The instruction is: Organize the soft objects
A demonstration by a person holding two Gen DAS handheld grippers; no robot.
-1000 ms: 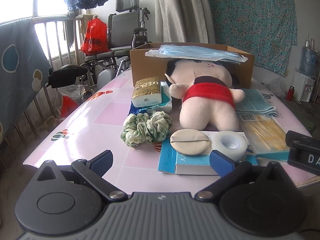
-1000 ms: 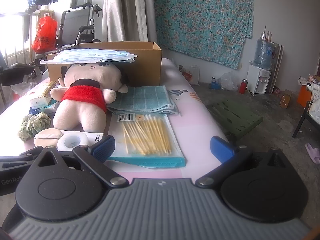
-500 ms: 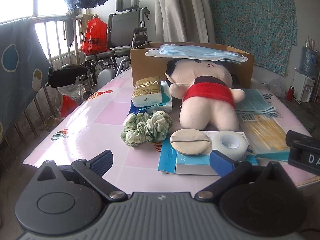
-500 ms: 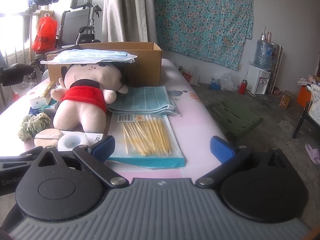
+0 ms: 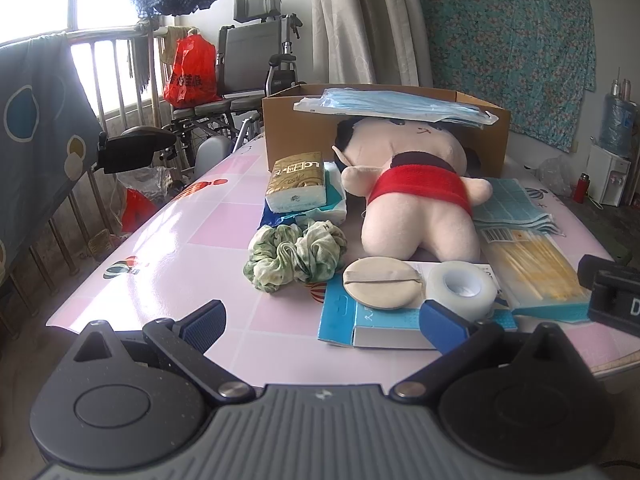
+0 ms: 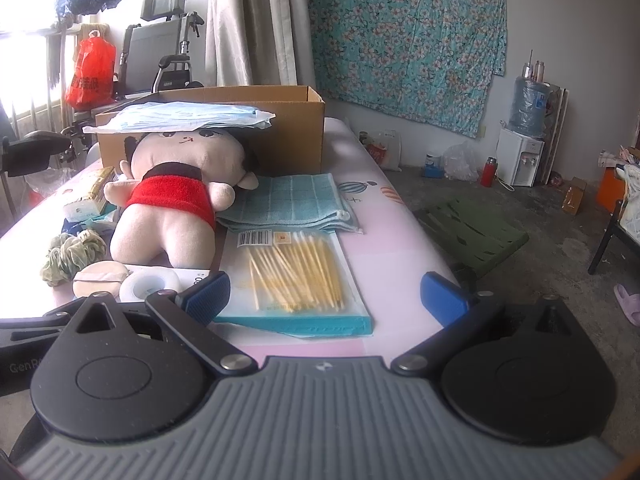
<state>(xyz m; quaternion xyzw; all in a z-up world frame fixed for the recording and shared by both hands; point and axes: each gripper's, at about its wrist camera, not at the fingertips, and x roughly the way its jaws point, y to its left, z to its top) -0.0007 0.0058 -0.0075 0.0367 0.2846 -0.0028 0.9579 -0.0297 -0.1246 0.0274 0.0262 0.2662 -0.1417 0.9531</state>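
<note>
Plush doll [image 5: 416, 200] mid-tabletop, head against cardboard box [image 5: 384, 128]: light and squashy by the look, best pinched at the red waist. Left gripper [image 5: 324, 318] wide, empty, at near edge; scrunchie [image 5: 294, 254], puff [image 5: 382, 282], tape roll [image 5: 460, 290] lie between. Right view: right gripper [image 6: 326, 294] wide, empty, over swab pack [image 6: 296, 276]; towel [image 6: 292, 200] beside doll.

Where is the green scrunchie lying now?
In the left wrist view the green scrunchie lies on the pink table, left of centre, just in front of the tissue pack and left of the plush doll and the round powder puff.
</note>
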